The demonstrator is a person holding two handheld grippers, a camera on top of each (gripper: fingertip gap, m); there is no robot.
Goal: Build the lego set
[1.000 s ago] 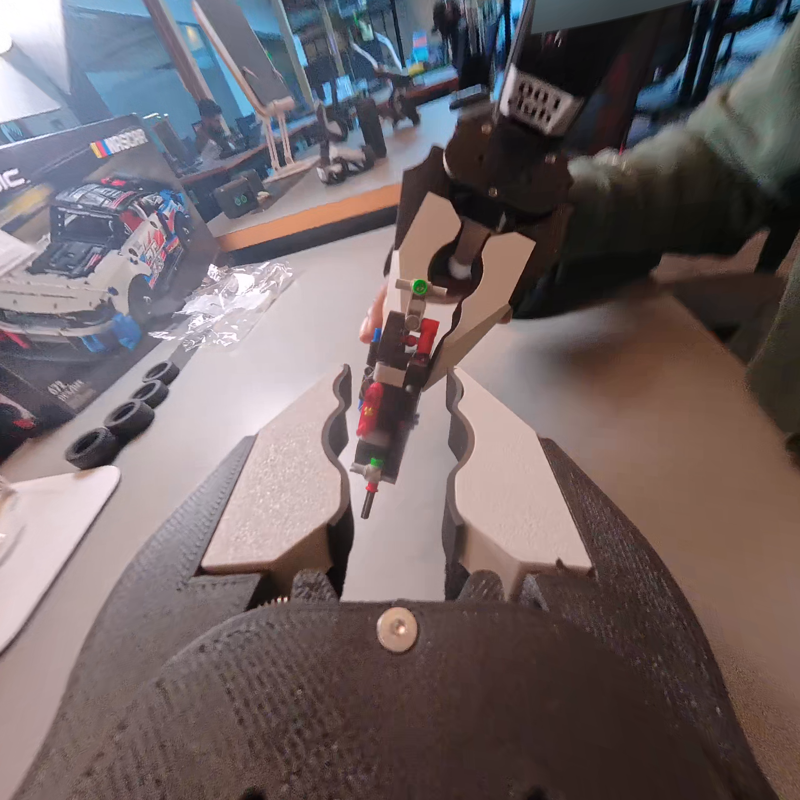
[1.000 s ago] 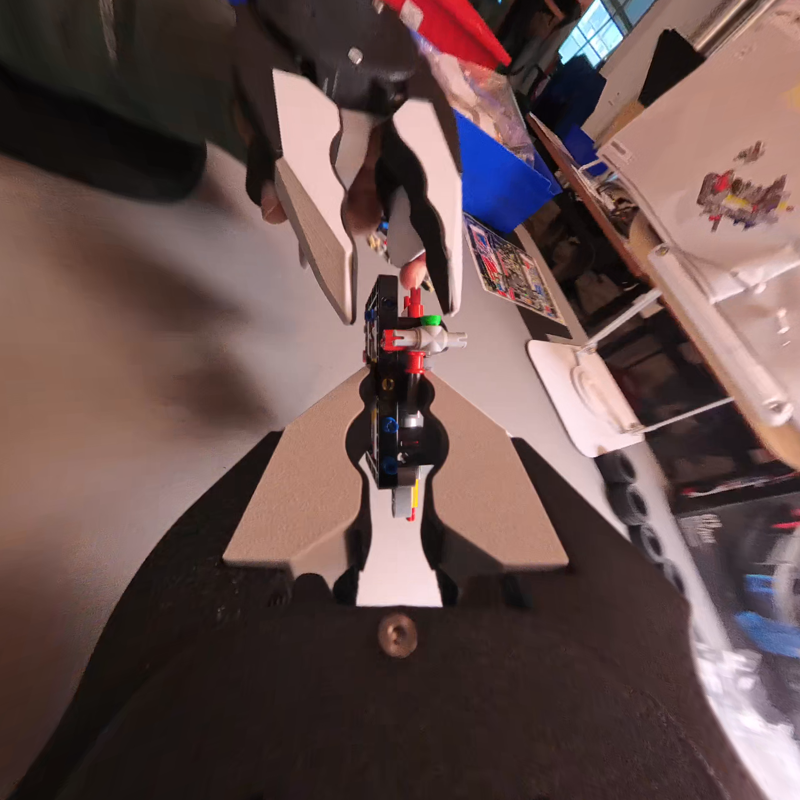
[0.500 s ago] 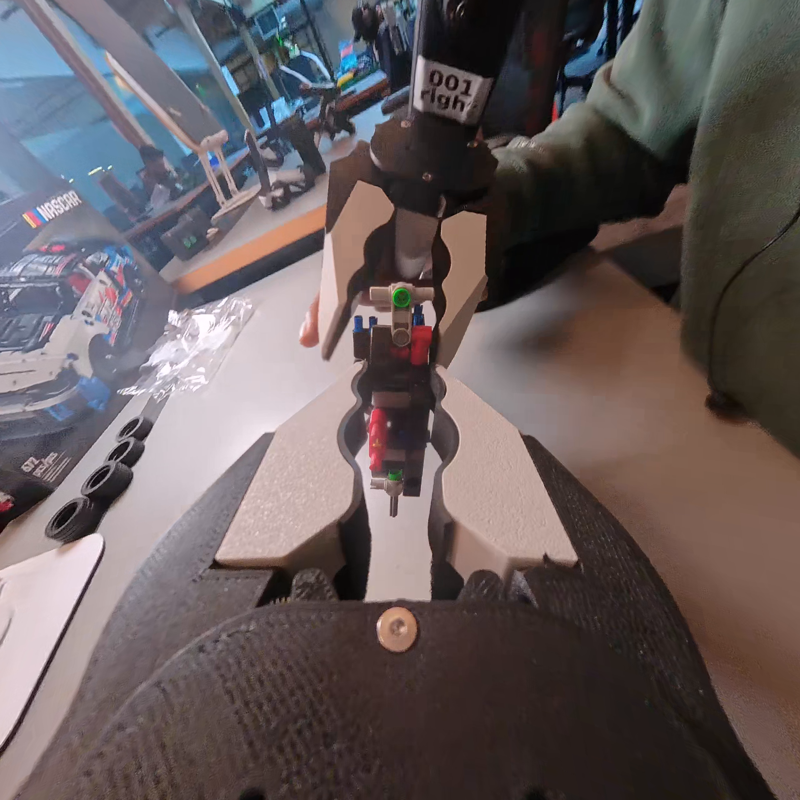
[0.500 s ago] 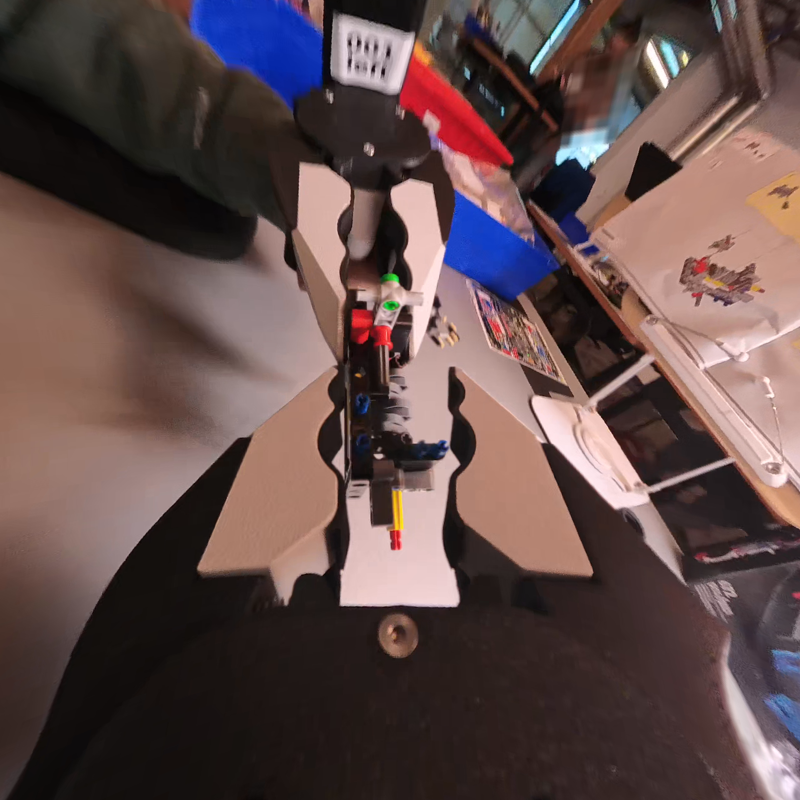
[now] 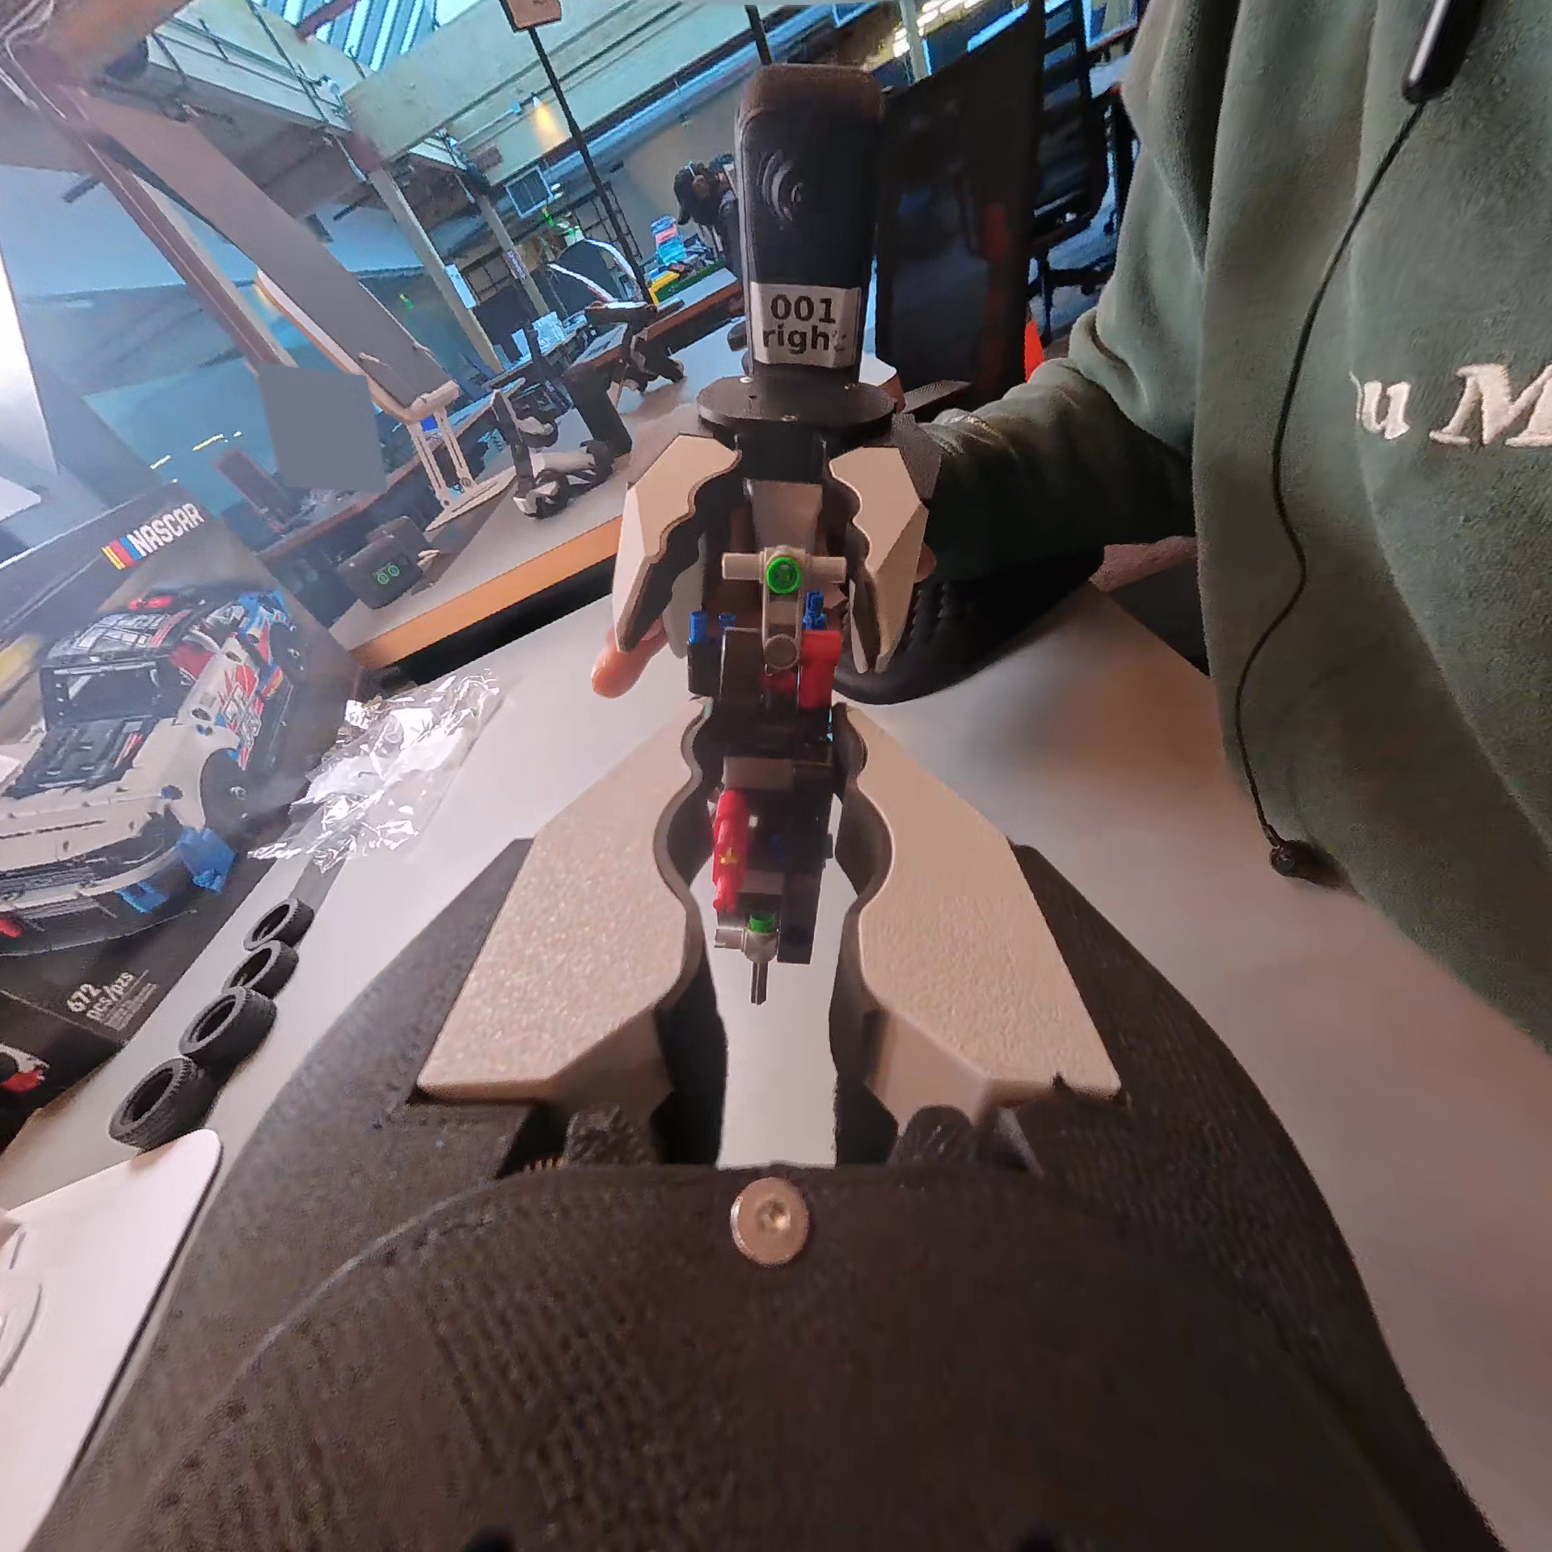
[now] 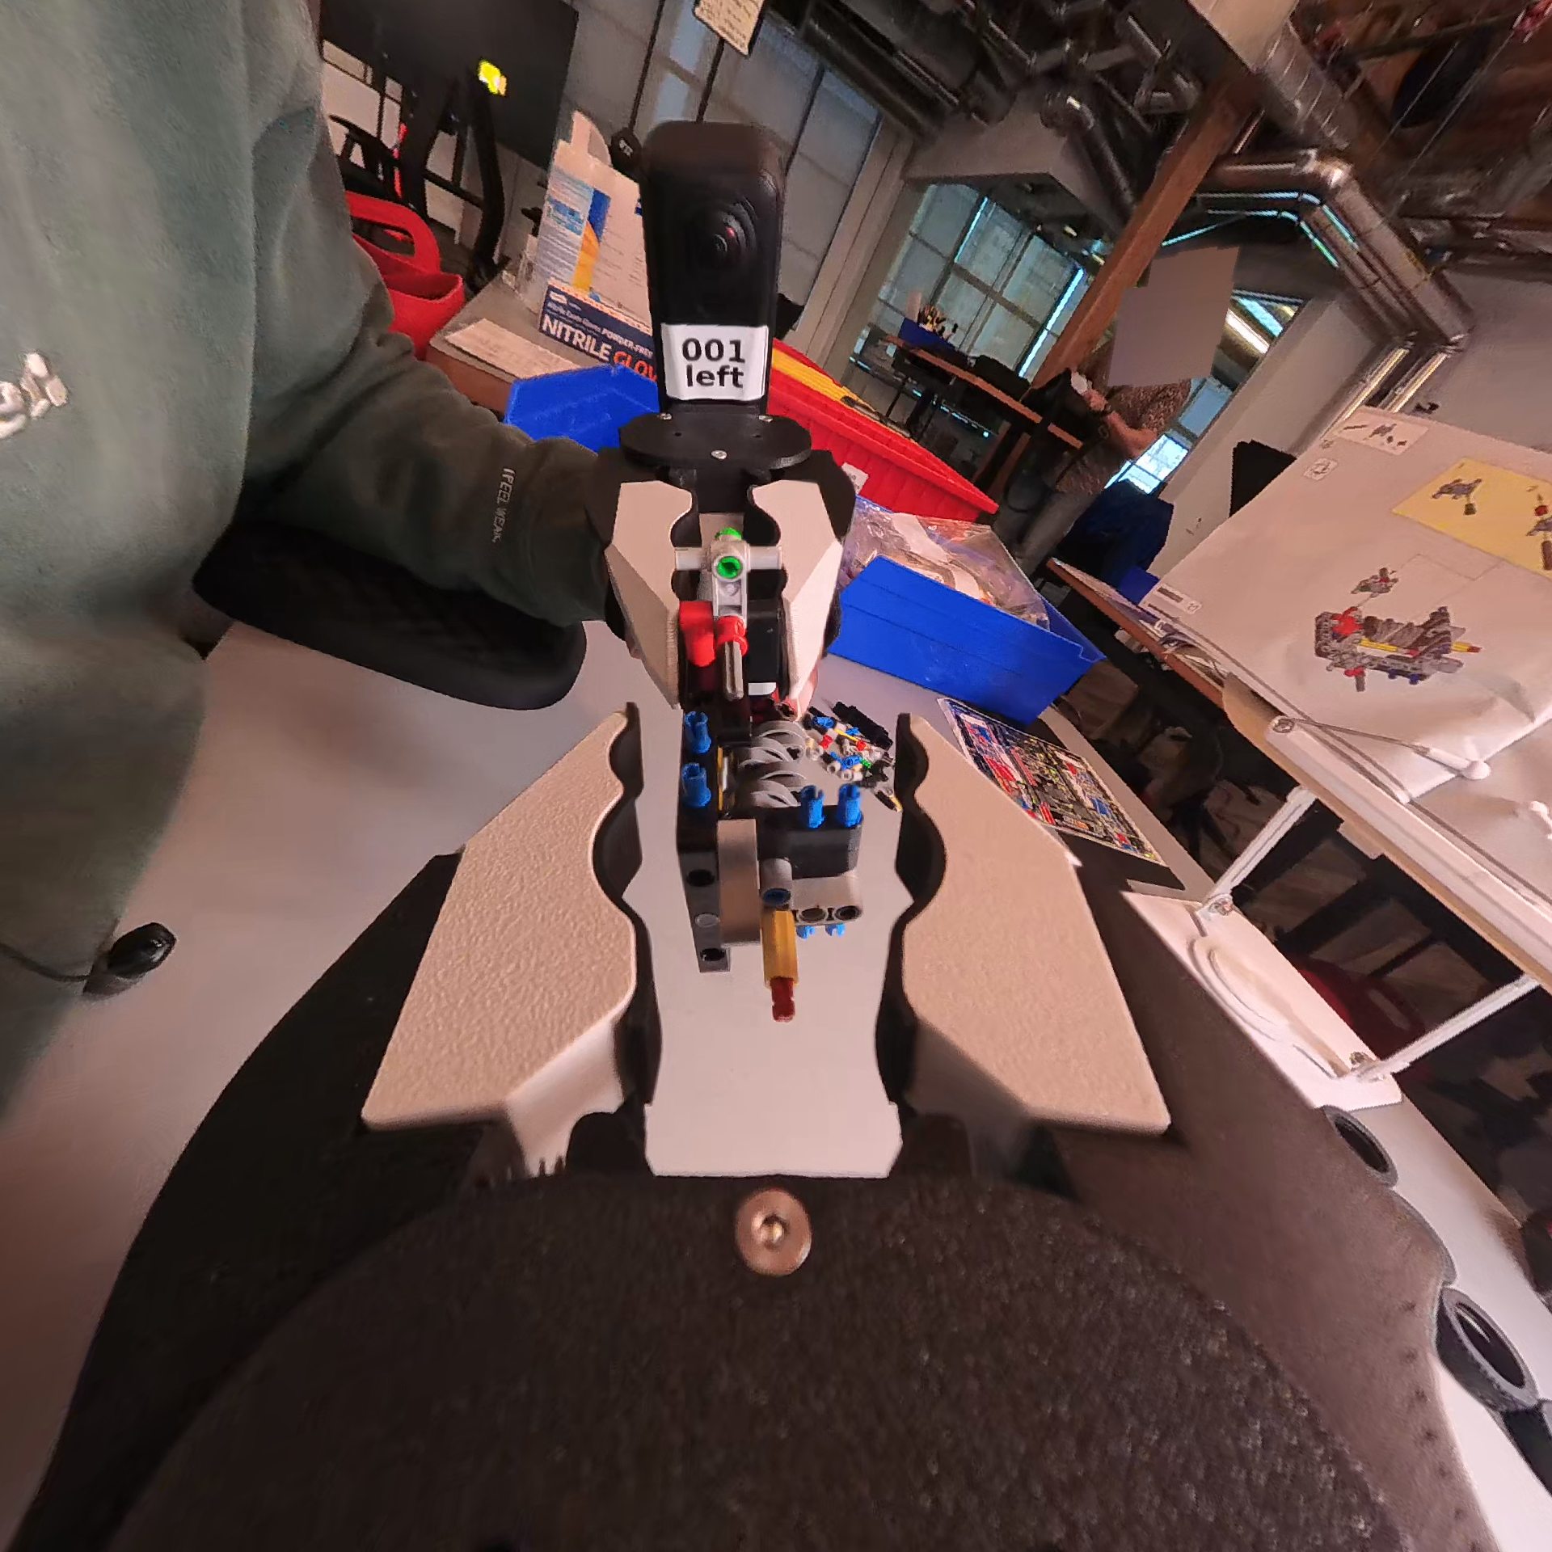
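Observation:
A small lego assembly [image 5: 768,806] of black, red, blue and grey parts with a green-tipped pin hangs in the air above the grey table [image 5: 1092,798]. My left gripper [image 5: 768,731] is shut on its near end. My right gripper [image 5: 756,651] faces it from the far side, with its jaws spread around the other end. In the right wrist view the assembly [image 6: 739,840] lies between my right gripper's [image 6: 764,726] wide-open fingers [image 6: 521,949] without touching them. The left gripper [image 6: 731,689] clamps its far end.
Several black tyres [image 5: 227,1025], the set's box [image 5: 126,714] and a clear plastic bag [image 5: 395,764] lie on the left. In the right wrist view there are loose parts [image 6: 848,747], a sticker sheet [image 6: 1050,781], blue bins [image 6: 949,647] and an instruction booklet [image 6: 1386,605] on a white stand.
One second ago my right gripper held the assembly and my left was open. My left has since shut on it and my right has opened wide. Both grippers now face each other squarely.

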